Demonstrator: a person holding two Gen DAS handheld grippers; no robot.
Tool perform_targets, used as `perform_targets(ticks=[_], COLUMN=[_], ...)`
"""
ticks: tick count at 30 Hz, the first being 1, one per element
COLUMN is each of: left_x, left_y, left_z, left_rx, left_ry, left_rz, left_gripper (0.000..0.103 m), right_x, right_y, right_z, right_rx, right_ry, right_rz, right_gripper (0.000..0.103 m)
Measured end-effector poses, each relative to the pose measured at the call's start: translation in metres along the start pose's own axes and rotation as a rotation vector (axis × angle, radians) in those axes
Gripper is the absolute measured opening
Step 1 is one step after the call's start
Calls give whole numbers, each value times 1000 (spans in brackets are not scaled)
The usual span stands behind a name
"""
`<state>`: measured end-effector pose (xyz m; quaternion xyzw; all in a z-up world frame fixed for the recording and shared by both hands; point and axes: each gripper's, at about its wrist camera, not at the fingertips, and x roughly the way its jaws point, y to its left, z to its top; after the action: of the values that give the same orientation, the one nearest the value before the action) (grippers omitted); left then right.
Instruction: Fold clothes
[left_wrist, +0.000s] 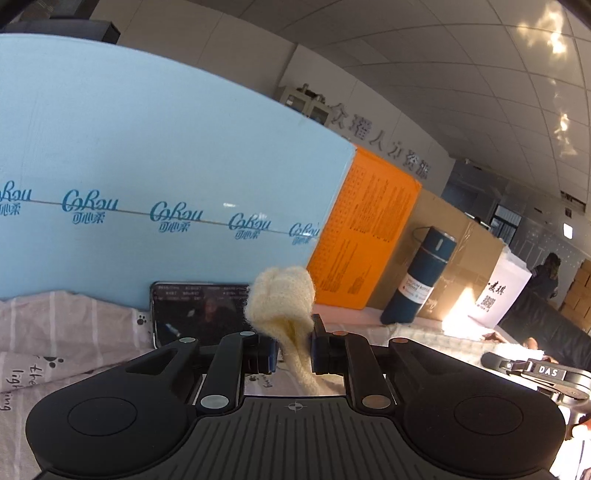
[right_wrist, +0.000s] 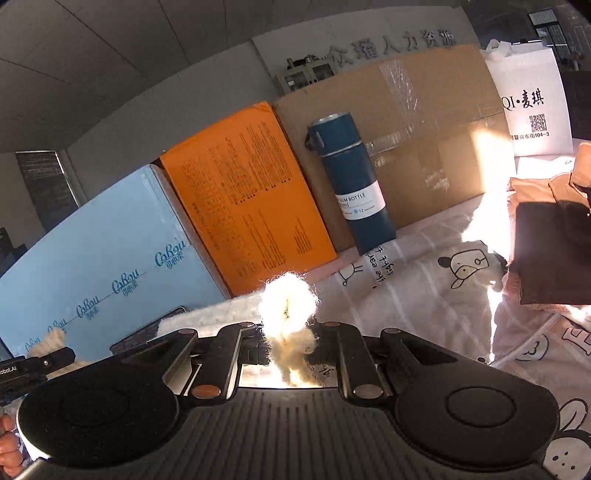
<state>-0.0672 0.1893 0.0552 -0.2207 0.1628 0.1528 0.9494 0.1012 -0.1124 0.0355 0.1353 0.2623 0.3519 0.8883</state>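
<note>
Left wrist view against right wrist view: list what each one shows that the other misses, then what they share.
Only the left wrist view shows the whole phone leaning on the blue box, and a person far off. Only the right shows the dark folded clothes and the dog print on the sheet. Both show the blue bottle, the orange box, and tongs shut on cream knitwear.
</note>
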Motion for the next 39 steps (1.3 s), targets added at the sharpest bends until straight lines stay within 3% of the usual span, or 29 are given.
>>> perform_targets(ticks=[4,9,12,13,14,16,22,25,27,29,34,39], left_x=[32,51,46,43,38,26,-31,-52,-62,-70,-83,-78], left_y=[24,45,54,58,65,79,91,84,80,79,77,73], left_z=[-13,-24,-23,-21,-18,-11,1,-8,-19,-31,-53,-74], left_rx=[-49,-97,-100,-115,-145,-202,-261,-242,-261,-314,-383,-407], left_ry=[105,197,161,142,121,82,-15,-22,-4,25,97,170], left_rz=[59,122,193,203,197,190,195,219,238,238,172,130], left_gripper=[16,29,47,57,61,61,68,70,81,85,86,87], right_x=[30,49,54,55,56,55,27,11,4,1,1,18], right_y=[-18,-28,-33,-34,-35,-37,-38,-33,-29,-23,-6,5], right_z=[-13,-24,-30,-32,-34,-35,-26,-24,-24,-25,-32,-37], right_rx=[37,32,23,18,14,8,8,-26,-52,-82,-143,-141], right_ry=[80,136,155,157,161,165,39,-45,-82,-76,12,149], right_rz=[-6,-34,-83,-99,-113,-133,-103,-41,14,84,280,374], right_gripper=[12,15,26,29,33,41,62,73,83,83,86,87])
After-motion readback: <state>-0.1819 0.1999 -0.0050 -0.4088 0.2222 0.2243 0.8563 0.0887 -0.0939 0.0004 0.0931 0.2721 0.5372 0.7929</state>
